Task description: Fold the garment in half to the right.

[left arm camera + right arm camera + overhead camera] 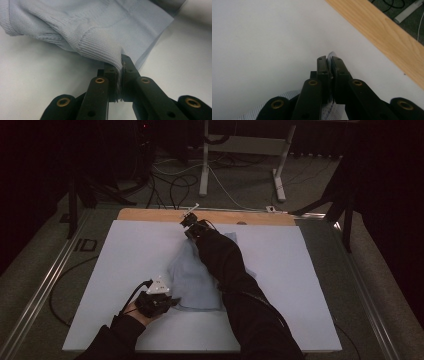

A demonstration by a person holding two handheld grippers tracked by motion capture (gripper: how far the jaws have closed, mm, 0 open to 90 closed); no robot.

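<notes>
High view had it all laid out: a pale blue knit garment (195, 275) lay stretched across the white sheet (125, 255) covering the tabletop, running from near the person's side up toward the far wooden edge (150, 215). The left gripper (172, 301) sat low at the near left, grey three-cornered plate on top, its jaws at the garment's near corner. The right gripper (190, 224) was way out front, the dark sleeve (225, 265) reaching diagonally over the cloth, almost at the wooden strip.

Left gripper view gave the close look: the left gripper (120, 75) had its jaws pressed together on a pinch of ribbed knit, and the garment (95, 27) rose from that pinch and spread away across the white sheet (37, 75). A ribbed cuff or hem showed at the upper left, lying flat on the surface.

Right gripper view, same story at the other end: the right gripper (329, 67) had its jaws closed tight, with a small sliver of pale fabric poking out at the tips and more ribbed garment (254, 113) showing beneath the jaws at the bottom. Ahead lay bare white sheet (262, 45), and the wooden edge (382, 37) crossed the upper right corner, with dark floor and cables beyond it.
</notes>
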